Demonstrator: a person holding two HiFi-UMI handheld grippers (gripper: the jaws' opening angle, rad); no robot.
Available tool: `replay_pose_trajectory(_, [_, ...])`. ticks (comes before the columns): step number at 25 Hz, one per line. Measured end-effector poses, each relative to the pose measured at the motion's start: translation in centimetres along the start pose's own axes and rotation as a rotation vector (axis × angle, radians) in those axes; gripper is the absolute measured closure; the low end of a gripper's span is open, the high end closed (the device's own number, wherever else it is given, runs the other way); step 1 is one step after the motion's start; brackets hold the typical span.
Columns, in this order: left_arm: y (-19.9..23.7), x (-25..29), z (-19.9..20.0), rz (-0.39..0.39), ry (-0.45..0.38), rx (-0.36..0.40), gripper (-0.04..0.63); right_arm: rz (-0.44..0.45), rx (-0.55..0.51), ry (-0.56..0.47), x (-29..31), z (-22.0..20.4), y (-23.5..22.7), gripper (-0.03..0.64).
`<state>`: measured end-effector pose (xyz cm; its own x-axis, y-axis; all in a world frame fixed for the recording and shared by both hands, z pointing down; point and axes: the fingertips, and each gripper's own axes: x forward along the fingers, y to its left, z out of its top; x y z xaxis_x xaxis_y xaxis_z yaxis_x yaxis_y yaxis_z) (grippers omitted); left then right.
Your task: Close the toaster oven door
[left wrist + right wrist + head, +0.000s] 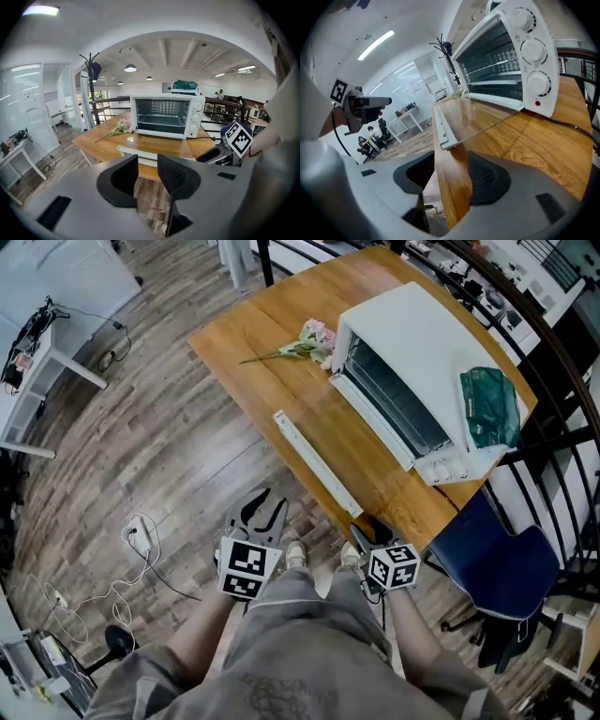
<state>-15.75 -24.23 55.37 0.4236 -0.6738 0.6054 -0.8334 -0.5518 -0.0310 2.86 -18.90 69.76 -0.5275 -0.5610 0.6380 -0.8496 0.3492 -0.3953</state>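
Note:
The white toaster oven [422,343] stands on the wooden table [253,343] with its glass door folded down flat; the door's white handle bar [316,462] lies near the table's front edge. In the right gripper view the oven [511,61] is close, and the handle [440,126] sits just ahead of the jaws. My right gripper [450,168] is open, with the table's edge between its jaws. It shows at the table's near corner [368,529]. My left gripper [261,512] hangs over the floor, short of the table, open and empty [147,166].
Pink flowers [314,338] lie left of the oven. A green bag [489,407] rests on the oven's top. A blue chair [502,559] stands to the right by a black railing [562,362]. A power strip with cables [139,532] lies on the wood floor.

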Motion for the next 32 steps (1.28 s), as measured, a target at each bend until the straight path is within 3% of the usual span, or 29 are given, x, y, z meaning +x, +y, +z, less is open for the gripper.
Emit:
replay_pose_trajectory(4, [-0.8,-0.1,-0.9,0.029,0.033,-0.047,0.465,0.027,-0.015,0.041,1.9,-0.8,-0.1,0.394])
replay_pose_trajectory(11, [-1.7,-0.4,-2.9,0.064,0.096,-0.105,0.465,0.030,-0.124,-0.029,3.8,1.7,0.5,0.393])
replay_pose_trajectory(14, [-1.8,-0.5,-3.0,0.076,0.103,-0.111,0.465,0.037,-0.123,-0.038,3.8,1.8,0.6,0.390])
replay_pose_trajectory(20, [-1.5,-0.7,-2.1,0.094,0.094,-0.108,0.465,0.092,-0.035,-0.142,2.2,4.0,1.5,0.411])
replay_pose_trajectory(28, [-1.4,-0.6,1.3,0.098,0.038,-0.101,0.465,0.167,0.168,-0.366,-2.5,11.1,1.3,0.423])
replay_pose_trajectory(32, [-1.8,-0.5,3.0,0.096,0.011,-0.094,0.465,0.175,0.258,-0.452,-4.6,14.0,1.0,0.489])
